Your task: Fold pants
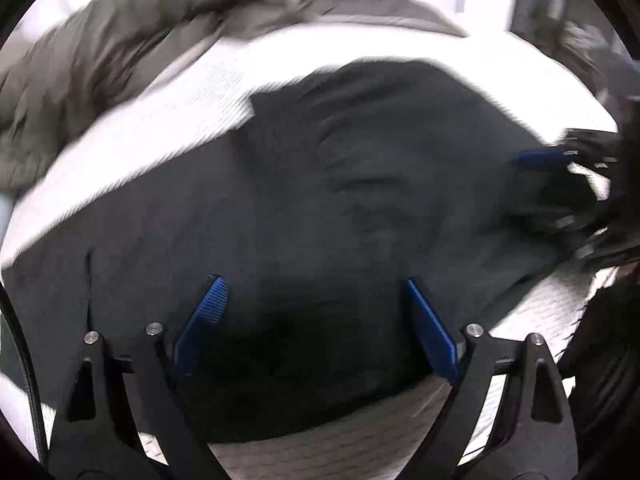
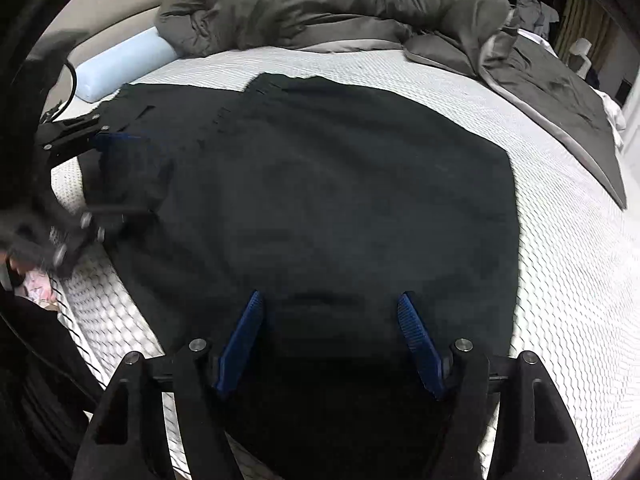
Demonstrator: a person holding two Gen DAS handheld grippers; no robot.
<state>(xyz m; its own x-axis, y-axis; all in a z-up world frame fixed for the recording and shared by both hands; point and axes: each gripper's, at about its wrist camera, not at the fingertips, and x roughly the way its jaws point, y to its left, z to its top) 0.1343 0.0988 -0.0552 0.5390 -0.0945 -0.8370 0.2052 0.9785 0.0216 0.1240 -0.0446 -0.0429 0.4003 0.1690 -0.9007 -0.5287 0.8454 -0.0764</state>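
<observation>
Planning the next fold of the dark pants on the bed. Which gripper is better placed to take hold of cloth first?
Probably the right gripper: its open fingers point steadily over the pants near their edge. The left gripper is open over cloth too, but its view is motion-blurred.

The pants (image 2: 320, 200) are lying spread on the bed (image 2: 560, 240), taking up its middle. Behind the pants, along the bed's far side, a duvet (image 2: 340, 4) is lying bunched. A bolster (image 2: 124, 64) is lying behind the pants' left end, just left of the duvet. The right claw (image 2: 330, 340) is hanging open-jawed over the pants' near edge. The left claw (image 1: 314, 320) is hanging over the pants' left end, jaws spread wide.
</observation>
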